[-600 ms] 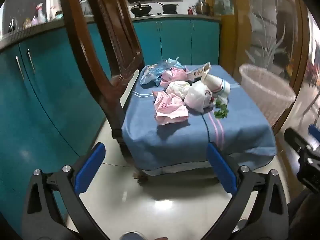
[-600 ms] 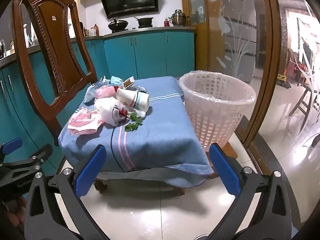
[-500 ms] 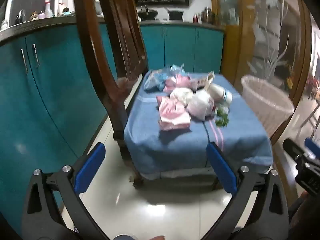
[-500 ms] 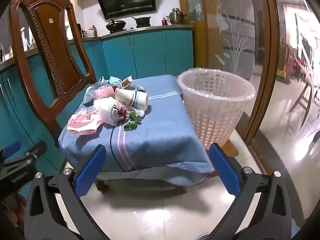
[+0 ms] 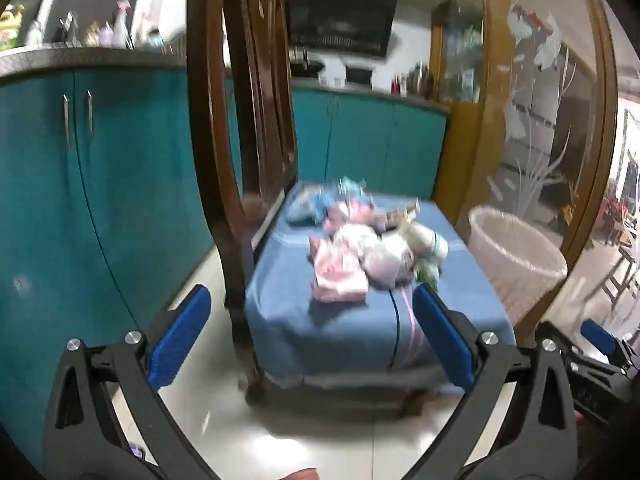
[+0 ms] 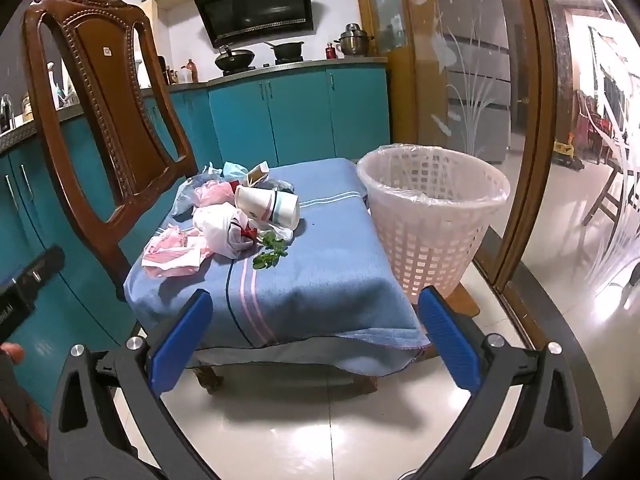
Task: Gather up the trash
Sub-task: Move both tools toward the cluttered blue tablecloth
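Glossy pale floor tiles (image 6: 320,432) and teal cabinets surround your carved wooden chair (image 6: 108,92), its seat under a fuzzy blue towel (image 6: 320,280). Crumpled trash (image 6: 236,220) lies there, beside the lattice basket (image 6: 432,232). Left gripper (image 5: 308,340) and right gripper (image 6: 316,340): jaws spread, empty.

Both tools hang short of the blue-covered chair seat (image 6: 320,280), tilted slightly downward toward it. The left tool (image 5: 312,340) stands with blue pads wide apart, empty. The right tool (image 6: 314,336) is likewise spread wide, gripping nothing.
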{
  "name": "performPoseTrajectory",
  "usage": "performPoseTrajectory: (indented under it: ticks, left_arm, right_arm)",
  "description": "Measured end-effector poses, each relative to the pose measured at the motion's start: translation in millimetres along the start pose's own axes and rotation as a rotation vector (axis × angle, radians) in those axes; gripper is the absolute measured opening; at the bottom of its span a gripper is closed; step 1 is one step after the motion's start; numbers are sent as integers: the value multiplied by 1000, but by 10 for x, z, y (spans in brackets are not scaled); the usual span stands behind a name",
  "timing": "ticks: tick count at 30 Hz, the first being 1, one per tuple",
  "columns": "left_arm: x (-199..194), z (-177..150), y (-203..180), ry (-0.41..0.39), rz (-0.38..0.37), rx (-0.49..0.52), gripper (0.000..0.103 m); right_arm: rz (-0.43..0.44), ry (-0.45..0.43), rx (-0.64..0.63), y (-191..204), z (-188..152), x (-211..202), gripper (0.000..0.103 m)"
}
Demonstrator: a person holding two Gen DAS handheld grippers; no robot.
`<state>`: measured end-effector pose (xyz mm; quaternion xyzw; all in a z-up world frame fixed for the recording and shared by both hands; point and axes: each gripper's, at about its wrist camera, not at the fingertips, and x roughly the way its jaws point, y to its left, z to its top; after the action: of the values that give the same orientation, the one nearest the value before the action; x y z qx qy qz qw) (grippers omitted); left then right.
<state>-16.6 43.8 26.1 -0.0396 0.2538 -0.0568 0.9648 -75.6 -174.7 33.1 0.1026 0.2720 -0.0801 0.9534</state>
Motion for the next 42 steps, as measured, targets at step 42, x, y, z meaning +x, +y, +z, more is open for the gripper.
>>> performPoseTrajectory:
  ticks: [42]
  left_arm:
    - [37,-101,-236,123,39,148,100]
  right_arm:
    - [29,-14,-14,38,-2,-88,100]
